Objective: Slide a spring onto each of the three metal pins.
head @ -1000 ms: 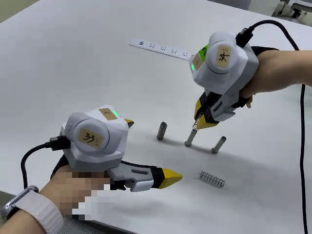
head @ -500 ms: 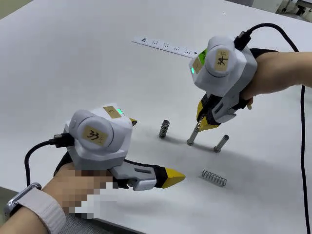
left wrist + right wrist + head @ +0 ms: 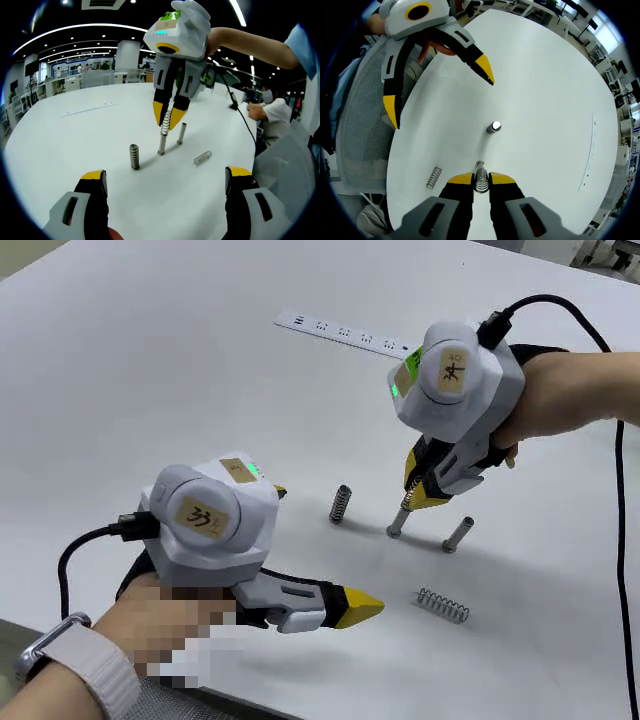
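Metal pins stand in a row on the table [image 3: 150,360]: the first pin [image 3: 344,489] already wears the first spring [image 3: 340,507], and the bare pin [image 3: 457,534] at the other end waits. The right gripper [image 3: 416,496] pinches the second spring [image 3: 408,503] right at the top of the middle pin [image 3: 398,526], while the left gripper [image 3: 167,176] hangs wide open, holding nothing. I judge one of three done and the second under way, with the last spring [image 3: 443,605] lying loose near the bare pin.
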`<state>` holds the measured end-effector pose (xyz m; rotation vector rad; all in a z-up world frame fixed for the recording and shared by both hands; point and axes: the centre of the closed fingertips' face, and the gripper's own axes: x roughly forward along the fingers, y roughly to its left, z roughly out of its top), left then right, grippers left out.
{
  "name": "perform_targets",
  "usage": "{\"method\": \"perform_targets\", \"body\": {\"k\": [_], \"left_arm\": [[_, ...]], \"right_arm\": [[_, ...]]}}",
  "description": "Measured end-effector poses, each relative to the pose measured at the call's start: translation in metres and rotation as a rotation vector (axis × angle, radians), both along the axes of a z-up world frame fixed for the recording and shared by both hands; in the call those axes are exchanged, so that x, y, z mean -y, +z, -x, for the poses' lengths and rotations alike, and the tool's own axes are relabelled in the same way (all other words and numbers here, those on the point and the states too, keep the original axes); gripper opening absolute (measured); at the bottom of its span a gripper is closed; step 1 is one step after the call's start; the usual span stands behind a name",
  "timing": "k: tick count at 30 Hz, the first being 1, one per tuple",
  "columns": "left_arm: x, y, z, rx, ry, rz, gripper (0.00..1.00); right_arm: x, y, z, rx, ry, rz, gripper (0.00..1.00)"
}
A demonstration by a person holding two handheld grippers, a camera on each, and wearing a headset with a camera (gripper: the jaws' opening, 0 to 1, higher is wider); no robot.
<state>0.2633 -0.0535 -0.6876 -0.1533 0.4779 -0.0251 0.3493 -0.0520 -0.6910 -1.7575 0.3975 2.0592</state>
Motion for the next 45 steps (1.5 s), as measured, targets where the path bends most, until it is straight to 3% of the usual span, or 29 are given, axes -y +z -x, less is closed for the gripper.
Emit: {"method": "perform_targets", "body": {"k": [26,45], "left_arm": [[0.003,-0.003,-0.001,-0.014,-0.017,0.003,1.00],[0.003,-0.006,-0.001,-0.026,-0.018,0.003,1.00]], "right_arm": [[0.000,-0.040,-0.002,0.055,0.010,0.031,0.13],[0.001,-0.049,-0.002,0.040,-0.016,0.037,0.13]]}}
